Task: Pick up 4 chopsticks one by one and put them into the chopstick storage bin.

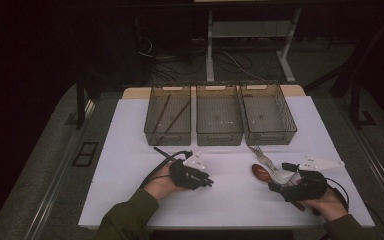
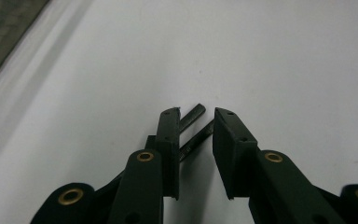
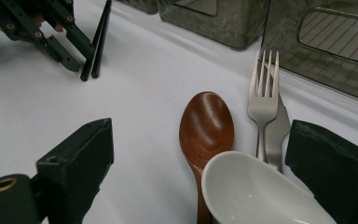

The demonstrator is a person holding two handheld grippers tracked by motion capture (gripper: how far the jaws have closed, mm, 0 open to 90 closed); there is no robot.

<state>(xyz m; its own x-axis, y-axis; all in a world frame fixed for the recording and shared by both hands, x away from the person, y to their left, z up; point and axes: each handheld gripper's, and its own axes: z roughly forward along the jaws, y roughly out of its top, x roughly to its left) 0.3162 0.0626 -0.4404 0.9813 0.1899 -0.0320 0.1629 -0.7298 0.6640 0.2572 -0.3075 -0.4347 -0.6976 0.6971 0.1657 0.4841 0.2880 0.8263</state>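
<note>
A pair of black chopsticks [image 2: 192, 128] lies flat on the white table, its ends showing between and just under my left gripper's [image 2: 196, 113] jaws. That gripper [image 1: 207, 181] is open and holds nothing. To the right lie a brown wooden spoon [image 3: 207, 123], a white ceramic spoon [image 3: 256, 193], a metal fork [image 3: 263, 95] and a knife [image 3: 279, 128] tucked behind the fork. My right gripper [image 3: 200, 135] stands wide open around the spoons, low over them, gripping nothing. In the high view it [image 1: 280, 177] sits over the white spoon [image 1: 283, 175], beside the wooden spoon [image 1: 261, 171].
Three dark mesh bins stand in a row at the back: left [image 1: 152, 112], middle [image 1: 219, 137] and right [image 1: 291, 120]. The left bin holds dark chopsticks [image 1: 174, 117]. White table [image 1: 230, 205] surface lies between the two grippers.
</note>
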